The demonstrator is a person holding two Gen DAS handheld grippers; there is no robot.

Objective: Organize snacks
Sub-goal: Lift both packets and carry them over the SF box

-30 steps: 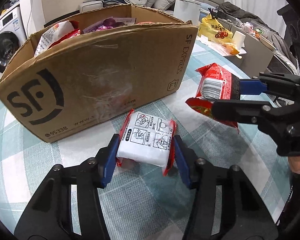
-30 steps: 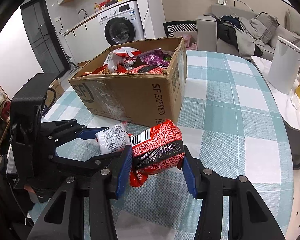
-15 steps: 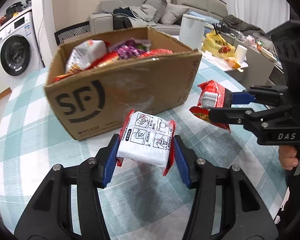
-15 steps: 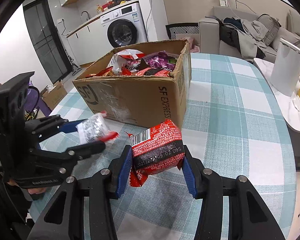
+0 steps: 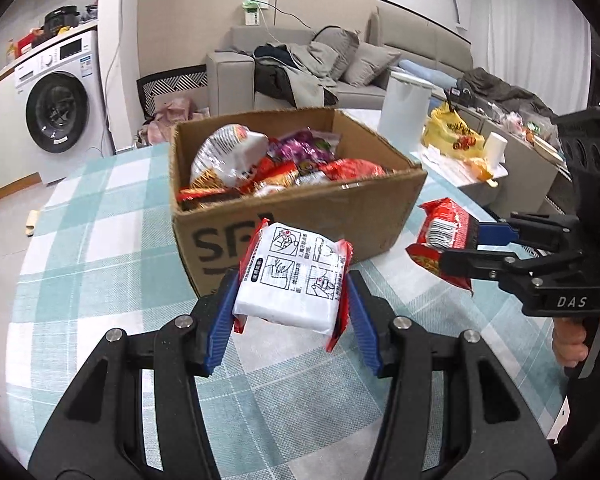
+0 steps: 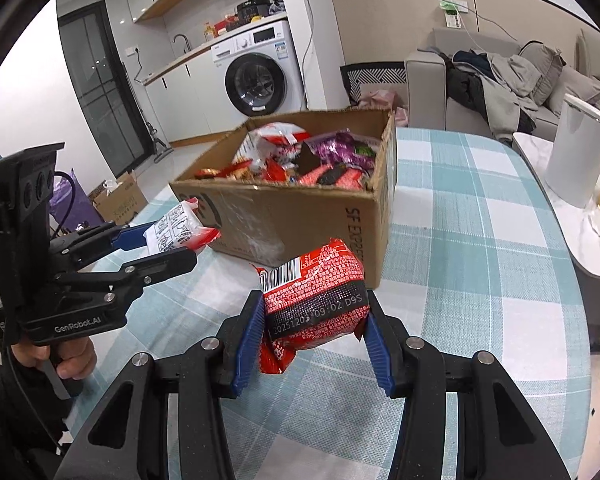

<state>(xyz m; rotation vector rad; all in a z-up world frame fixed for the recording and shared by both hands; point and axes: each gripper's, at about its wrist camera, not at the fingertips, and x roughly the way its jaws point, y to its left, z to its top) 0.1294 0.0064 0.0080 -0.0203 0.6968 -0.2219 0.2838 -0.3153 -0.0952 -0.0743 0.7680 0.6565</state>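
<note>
Crinkly plastic film wrapped both snacks, so each looked light, soft and liable to slip or crush if squeezed hard; a hold across the padded middle, clear of the flimsy sealed ends, seemed safest. The left gripper [image 5: 291, 309] was clamped on the white packet [image 5: 291, 280] by its two sides, held in the air above the checked tablecloth [image 5: 92, 240] in front of the cardboard box [image 5: 372, 208]. The packet's face carried four panels of line-drawn instructions with small print too fine to read. The right gripper [image 6: 315, 334] was closed on the red packet [image 6: 315, 300], likewise aloft near the box's front corner; its wrapper showed a barcode and a stamped line reading "20251203 09:02 D9S". The box, already heaped with bright wrappers, bore "SF" on its front and "SF EXPRESS" on its side. The handles read "DAS" and "GenRobot.AI". Both packets probably belonged in the box next.
</note>
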